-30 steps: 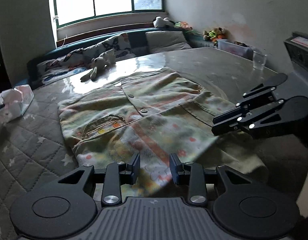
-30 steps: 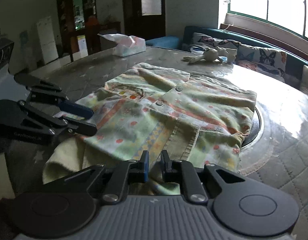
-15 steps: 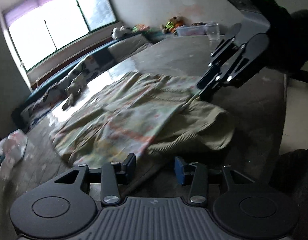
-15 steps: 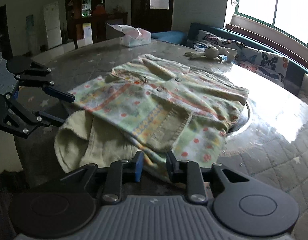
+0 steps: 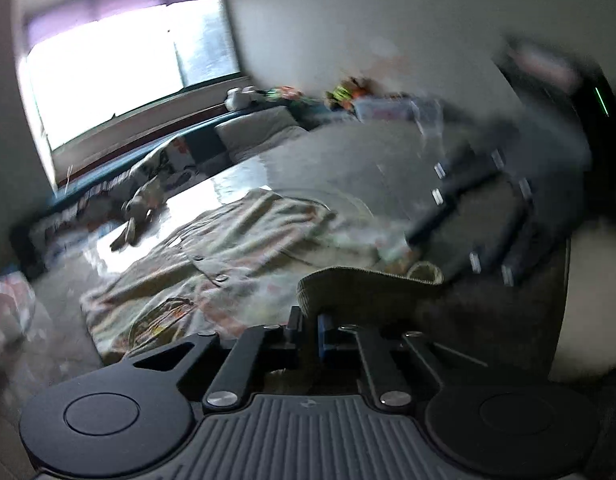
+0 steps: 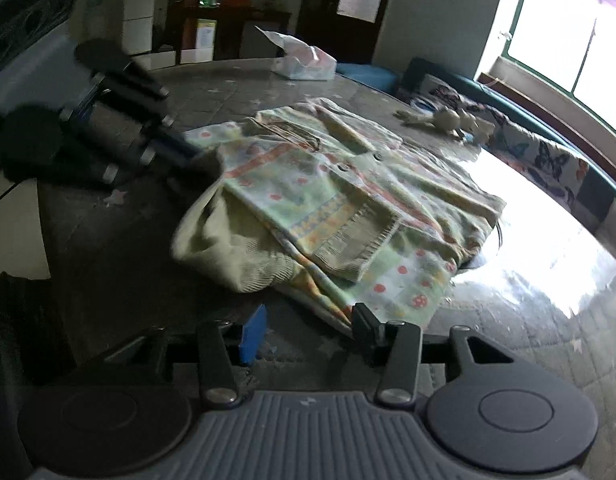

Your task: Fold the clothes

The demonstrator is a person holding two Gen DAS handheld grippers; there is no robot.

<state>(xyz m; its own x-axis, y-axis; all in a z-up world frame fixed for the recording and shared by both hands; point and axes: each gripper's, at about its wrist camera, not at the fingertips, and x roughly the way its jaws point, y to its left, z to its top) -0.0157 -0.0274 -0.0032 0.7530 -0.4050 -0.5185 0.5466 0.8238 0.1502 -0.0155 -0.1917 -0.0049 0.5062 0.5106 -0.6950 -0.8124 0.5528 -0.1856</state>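
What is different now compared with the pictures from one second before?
The left hand-held gripper has just closed on the ribbed cuff of the patterned shirt, lifting it slightly. The right hand-held gripper has just opened, with nothing between its fingers, at the shirt's near hem. The shirt's body, the plush toy and the tissue pack stayed where they were on the table.
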